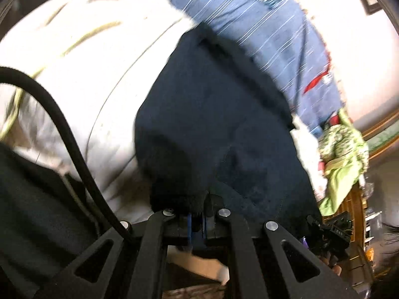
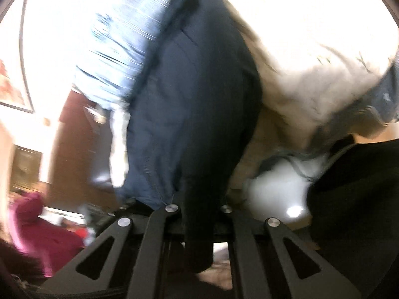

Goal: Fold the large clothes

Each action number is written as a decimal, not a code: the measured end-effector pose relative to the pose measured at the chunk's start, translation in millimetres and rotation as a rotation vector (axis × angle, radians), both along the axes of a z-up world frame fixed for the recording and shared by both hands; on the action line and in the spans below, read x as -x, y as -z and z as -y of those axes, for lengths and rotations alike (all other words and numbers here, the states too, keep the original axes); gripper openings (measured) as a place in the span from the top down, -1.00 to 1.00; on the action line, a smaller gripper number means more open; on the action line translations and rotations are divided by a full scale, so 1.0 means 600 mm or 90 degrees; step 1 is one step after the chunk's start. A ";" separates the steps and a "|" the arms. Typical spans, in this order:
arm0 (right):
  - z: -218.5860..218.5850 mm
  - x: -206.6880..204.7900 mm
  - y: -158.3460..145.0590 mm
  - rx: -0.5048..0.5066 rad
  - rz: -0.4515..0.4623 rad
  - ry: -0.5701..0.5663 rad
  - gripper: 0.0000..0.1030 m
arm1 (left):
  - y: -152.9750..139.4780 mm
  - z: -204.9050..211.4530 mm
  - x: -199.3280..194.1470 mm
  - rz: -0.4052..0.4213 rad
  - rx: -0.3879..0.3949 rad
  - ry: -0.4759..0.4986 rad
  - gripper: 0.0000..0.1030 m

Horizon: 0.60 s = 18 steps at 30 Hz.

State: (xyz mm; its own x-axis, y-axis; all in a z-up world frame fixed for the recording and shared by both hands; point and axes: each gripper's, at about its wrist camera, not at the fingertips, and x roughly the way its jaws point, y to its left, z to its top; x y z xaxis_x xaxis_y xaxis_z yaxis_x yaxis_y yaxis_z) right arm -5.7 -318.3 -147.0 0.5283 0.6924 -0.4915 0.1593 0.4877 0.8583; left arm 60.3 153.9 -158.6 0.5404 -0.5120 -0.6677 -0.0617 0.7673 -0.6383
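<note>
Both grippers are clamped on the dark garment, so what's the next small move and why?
Probably draw the two grippers apart to spread the dark garment. The left gripper and right gripper each pinch it, and it hangs bunched over the other clothes.

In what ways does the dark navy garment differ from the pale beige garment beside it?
The dark navy garment is deep blue and plain; the pale beige garment is light, with yellowish-green lines. The left gripper and the right gripper each clamp the navy one; no gripper holds the beige one. Both are large, soft clothes, blurred here.
</note>
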 end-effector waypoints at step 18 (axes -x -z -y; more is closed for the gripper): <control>0.049 -0.387 -0.236 0.021 0.193 0.024 0.91 | -0.272 0.033 -0.434 0.204 -0.047 0.009 0.93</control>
